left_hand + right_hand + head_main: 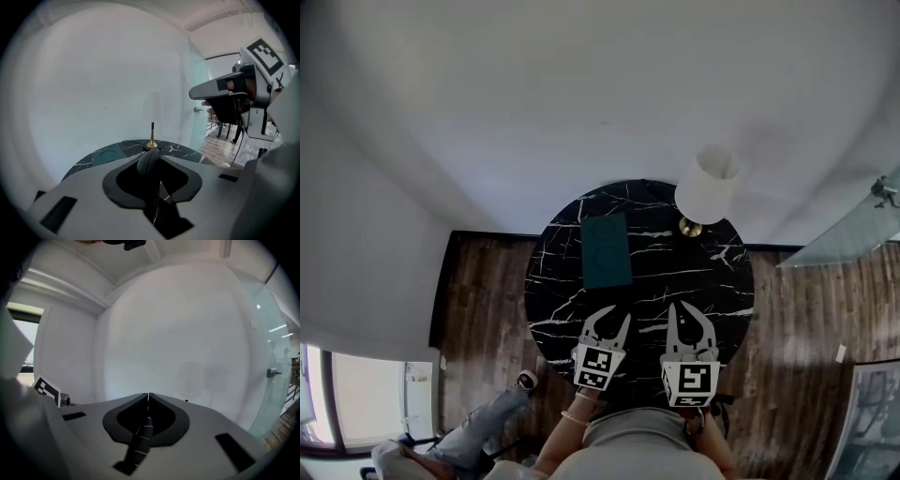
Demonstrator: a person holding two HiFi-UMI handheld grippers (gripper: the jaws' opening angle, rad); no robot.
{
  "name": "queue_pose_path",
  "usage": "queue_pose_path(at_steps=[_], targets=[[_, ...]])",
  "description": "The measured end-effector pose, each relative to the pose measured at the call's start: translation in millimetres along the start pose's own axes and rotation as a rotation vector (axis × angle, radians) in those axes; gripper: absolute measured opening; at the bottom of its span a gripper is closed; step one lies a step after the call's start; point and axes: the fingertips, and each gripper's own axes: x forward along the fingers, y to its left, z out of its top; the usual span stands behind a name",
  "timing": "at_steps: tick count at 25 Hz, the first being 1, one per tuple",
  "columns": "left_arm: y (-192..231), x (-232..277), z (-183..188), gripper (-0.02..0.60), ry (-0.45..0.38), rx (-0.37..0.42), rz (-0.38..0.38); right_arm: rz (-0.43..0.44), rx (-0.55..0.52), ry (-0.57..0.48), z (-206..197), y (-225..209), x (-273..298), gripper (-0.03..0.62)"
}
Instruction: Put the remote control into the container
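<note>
Left tongs (151, 158), released, straddle the dark remote control (148, 165), apparently to pinch its 2 sides; right tongs (148, 395), clenched empty, hang clear beside them.

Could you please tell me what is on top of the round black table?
A flat dark green rectangle and a white-shaded lamp; its shade hides the tabletop beneath it.

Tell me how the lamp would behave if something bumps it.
The lamp would probably tip easily: a wide shade sits above a small brass base. It stands near the edge of the table, so it might fall off. The polished top may also let it slide.
</note>
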Motion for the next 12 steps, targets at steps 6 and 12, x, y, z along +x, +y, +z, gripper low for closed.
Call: queue_pose_path(at_steps=[6,12], targets=[[-1,16,-23,0.1,0.05,-0.044,-0.039,-0.012,0.002,0.011,-4,-6,2,0.014],[0,33,-49,0.098,0.116,-0.147,-0.098,-0.027,0.001,0.031,-10,-13,4,0.014]])
